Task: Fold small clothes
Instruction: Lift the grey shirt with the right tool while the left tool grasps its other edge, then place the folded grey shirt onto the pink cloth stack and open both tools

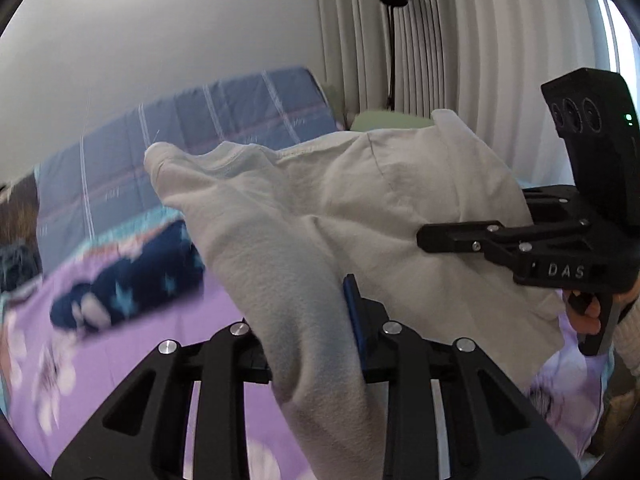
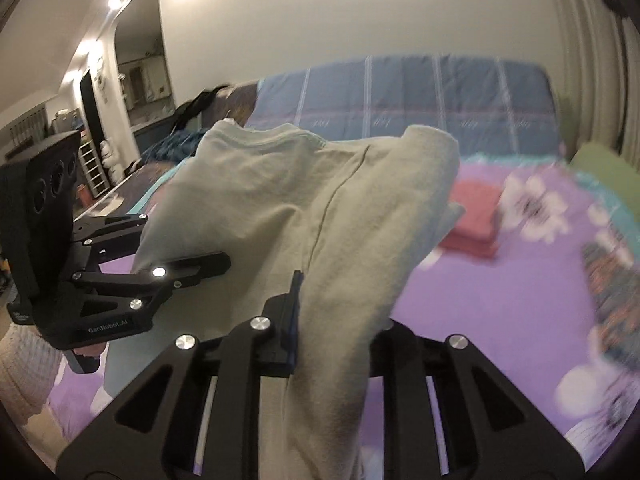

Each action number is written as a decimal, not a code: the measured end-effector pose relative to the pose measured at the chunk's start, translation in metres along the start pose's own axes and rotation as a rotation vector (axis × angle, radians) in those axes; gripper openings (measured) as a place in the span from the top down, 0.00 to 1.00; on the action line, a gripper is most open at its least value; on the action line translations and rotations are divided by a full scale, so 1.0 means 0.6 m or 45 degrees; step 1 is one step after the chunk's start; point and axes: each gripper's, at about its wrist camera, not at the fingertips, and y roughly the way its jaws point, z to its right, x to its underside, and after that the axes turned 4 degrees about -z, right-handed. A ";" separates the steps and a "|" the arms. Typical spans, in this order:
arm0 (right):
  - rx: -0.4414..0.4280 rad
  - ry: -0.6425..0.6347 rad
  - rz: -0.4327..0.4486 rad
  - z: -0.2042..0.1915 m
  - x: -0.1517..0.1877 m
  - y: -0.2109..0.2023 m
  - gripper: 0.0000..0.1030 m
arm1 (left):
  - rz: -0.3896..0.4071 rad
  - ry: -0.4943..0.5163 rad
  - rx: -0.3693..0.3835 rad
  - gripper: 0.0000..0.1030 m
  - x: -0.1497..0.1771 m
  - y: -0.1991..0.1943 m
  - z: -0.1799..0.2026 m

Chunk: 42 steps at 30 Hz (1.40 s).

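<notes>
A pale cream small garment [image 1: 320, 208] hangs in the air above the bed, stretched between both grippers. My left gripper [image 1: 320, 320] is shut on one edge of it; cloth drapes over and hides the left finger. My right gripper [image 2: 332, 320] is shut on the other edge of the same garment [image 2: 304, 192]. Each gripper shows in the other's view: the right one [image 1: 440, 236] at right, the left one [image 2: 208, 264] at left, both with fingers closed against the cloth.
Below is a purple floral bedsheet [image 2: 500, 300]. A folded red garment [image 2: 476, 220] and a patterned piece [image 2: 612, 280] lie on it. A dark blue star-print garment [image 1: 132, 284] lies at left. A blue plaid quilt [image 1: 200, 136] lies behind, with a green pillow [image 2: 604, 168] and curtains [image 1: 460, 40].
</notes>
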 end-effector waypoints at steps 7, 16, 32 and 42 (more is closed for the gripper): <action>0.102 0.026 0.142 0.097 -0.141 0.017 0.84 | 0.089 0.070 -0.071 0.73 -0.171 0.094 -0.021; 0.196 0.129 0.196 0.240 -0.276 0.141 0.84 | 0.067 0.088 -0.198 0.73 -0.307 0.278 -0.075; 0.349 0.676 -0.241 0.498 -0.100 0.465 0.28 | -0.276 0.038 -0.597 0.17 -0.147 0.601 -0.145; 0.644 0.321 -0.158 0.354 -0.107 0.340 0.28 | -0.145 -0.088 -0.421 0.13 -0.127 0.437 -0.076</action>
